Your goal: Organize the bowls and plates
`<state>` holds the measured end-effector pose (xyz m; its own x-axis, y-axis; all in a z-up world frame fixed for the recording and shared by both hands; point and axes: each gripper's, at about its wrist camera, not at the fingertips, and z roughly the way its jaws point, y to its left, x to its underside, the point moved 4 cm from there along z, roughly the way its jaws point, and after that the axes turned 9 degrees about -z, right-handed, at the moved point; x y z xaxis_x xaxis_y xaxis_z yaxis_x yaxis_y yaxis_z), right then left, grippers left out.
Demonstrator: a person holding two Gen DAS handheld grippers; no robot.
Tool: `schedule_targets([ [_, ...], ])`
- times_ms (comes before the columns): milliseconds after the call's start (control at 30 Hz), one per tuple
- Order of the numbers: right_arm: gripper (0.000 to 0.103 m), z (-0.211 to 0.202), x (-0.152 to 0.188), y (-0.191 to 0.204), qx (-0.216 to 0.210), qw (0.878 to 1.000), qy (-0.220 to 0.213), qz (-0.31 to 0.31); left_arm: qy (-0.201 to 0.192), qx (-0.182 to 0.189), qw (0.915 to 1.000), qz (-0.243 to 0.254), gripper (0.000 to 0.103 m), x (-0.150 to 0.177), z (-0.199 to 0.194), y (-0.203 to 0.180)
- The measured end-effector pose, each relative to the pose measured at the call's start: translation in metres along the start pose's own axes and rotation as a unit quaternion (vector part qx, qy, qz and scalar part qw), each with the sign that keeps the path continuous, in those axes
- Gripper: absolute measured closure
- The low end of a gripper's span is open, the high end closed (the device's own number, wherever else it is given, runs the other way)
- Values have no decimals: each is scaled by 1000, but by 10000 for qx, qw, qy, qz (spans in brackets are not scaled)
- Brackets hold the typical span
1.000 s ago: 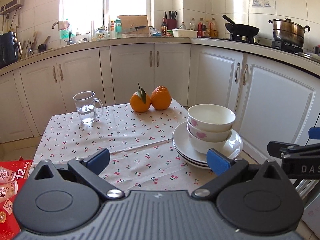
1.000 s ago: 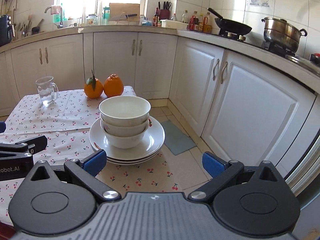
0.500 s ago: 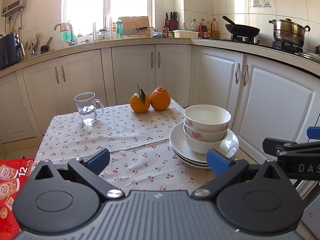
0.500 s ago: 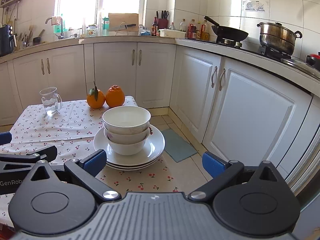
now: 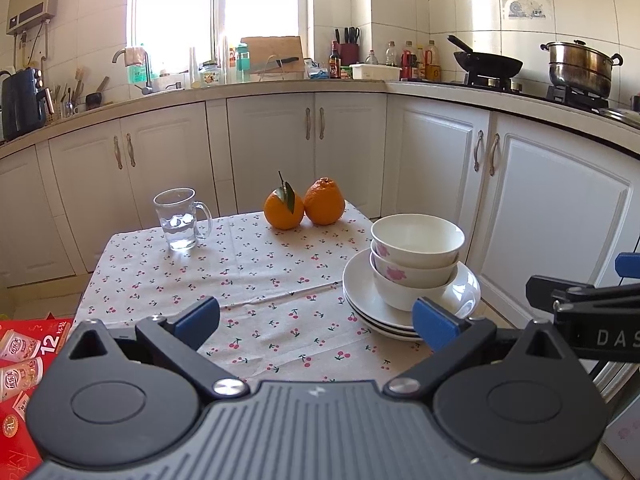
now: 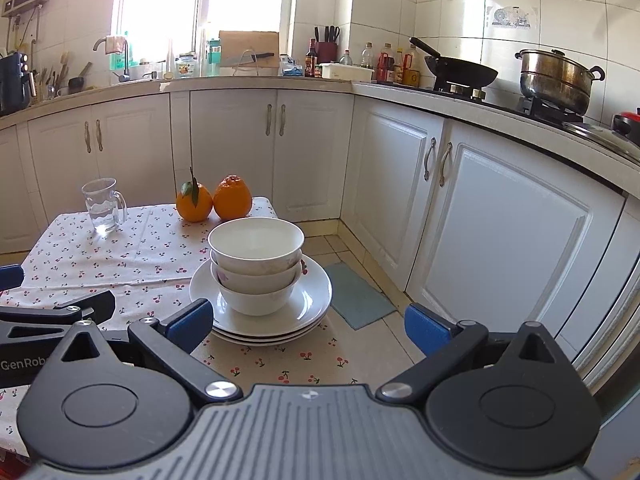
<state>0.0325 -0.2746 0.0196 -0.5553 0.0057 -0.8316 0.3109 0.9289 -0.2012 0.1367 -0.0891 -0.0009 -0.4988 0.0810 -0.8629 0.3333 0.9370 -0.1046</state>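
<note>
Fingers point(image 5: 198, 316) of both grippers spread wide, empty, over a cherry-print tabletop point(image 5: 256, 280) ringed by white kitchen cabinets point(image 5: 552, 216); three white bowls point(image 6: 256, 264) nest on stacked plates point(image 6: 308, 308) at two o'clock.

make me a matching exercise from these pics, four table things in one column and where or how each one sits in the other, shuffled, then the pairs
Things:
1. bowls
2. plates
3. glass mug
4. oranges

Descriptions:
A. side by side at the far edge of the table, one with a leaf
B. nested in a stack of three, resting on the plates
C. stacked near the table's right edge, under the bowls
D. upright at the far left, holding a little water

Pairs: 1-B, 2-C, 3-D, 4-A
</note>
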Motion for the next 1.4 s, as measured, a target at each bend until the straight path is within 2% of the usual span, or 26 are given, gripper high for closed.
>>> schedule_targets([
  [1400,0,-1,-3,-2,70,9999,-50,-65,60,14,10000,-51,1,-3,1,1],
])
